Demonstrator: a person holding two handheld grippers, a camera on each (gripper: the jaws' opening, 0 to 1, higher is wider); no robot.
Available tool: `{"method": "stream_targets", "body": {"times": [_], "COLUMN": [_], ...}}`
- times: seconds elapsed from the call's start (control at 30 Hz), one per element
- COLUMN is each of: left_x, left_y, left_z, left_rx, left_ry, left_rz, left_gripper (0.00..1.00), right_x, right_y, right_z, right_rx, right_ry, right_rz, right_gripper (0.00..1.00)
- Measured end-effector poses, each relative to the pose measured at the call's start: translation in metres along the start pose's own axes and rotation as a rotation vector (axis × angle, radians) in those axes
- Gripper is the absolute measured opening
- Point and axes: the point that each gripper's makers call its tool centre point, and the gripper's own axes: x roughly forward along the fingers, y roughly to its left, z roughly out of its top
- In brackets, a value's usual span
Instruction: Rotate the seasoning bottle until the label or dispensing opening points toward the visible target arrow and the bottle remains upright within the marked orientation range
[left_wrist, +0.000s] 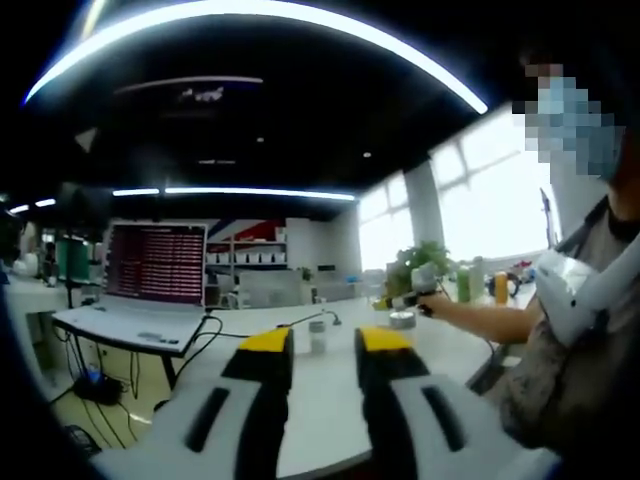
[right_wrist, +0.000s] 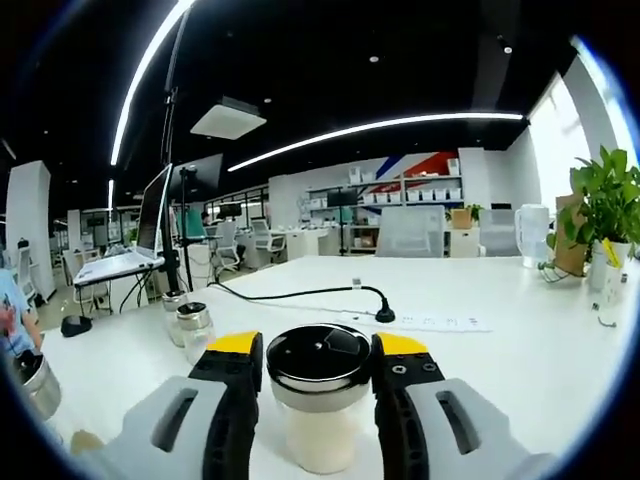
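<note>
Two grippers: a person at a white office table (right_wrist: 520, 350) holds one tool in each hand, and the work falls to the right one.
Right gripper (right_wrist: 322, 372): its yellow-tipped jaws stand either side of the seasoning bottle (right_wrist: 322, 395), pressed close against the cap so that the bottle looks clamped; gripped at the cap, it can presumably be turned about its own axis without tipping.
Left gripper (left_wrist: 324, 350): held back and aimed across the table, jaws parted with a clear gap and nothing between them; it seems kept out of the way, free to steady things if needed.
Bottle's position: upright on the table, directly in front of the right gripper's camera, near the table's edge.
Bottle's look: a pale, whitish body under a wide metal collar and a glossy black lid (right_wrist: 322, 350) with faint seams suggesting a flip opening; no label can be made out.
Target arrow: none can be found on the table, so how far the turn has gone cannot be judged.
Neighbours: two smaller shakers (right_wrist: 188, 327) stand to the left of the bottle, well apart from it, by a black cable (right_wrist: 300, 292).
Far end: a laptop (left_wrist: 150, 275) glows with red text; a potted plant (right_wrist: 600, 205) sits near the window.
</note>
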Motion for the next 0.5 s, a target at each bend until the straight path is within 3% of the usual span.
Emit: {"method": "stream_targets", "body": {"times": [0.5], "left_x": [0.0028], "left_y": [-0.0006], "left_z": [-0.0026], "left_rx": [-0.003], "left_ry": [0.007], "left_rz": [-0.003], "left_gripper": [0.26], "right_x": [0.0016], "right_y": [-0.0059], "right_z": [-0.0007], "right_rx": [0.0], "right_ry": [-0.01], "right_rz": [0.006], "right_gripper": [0.41]}}
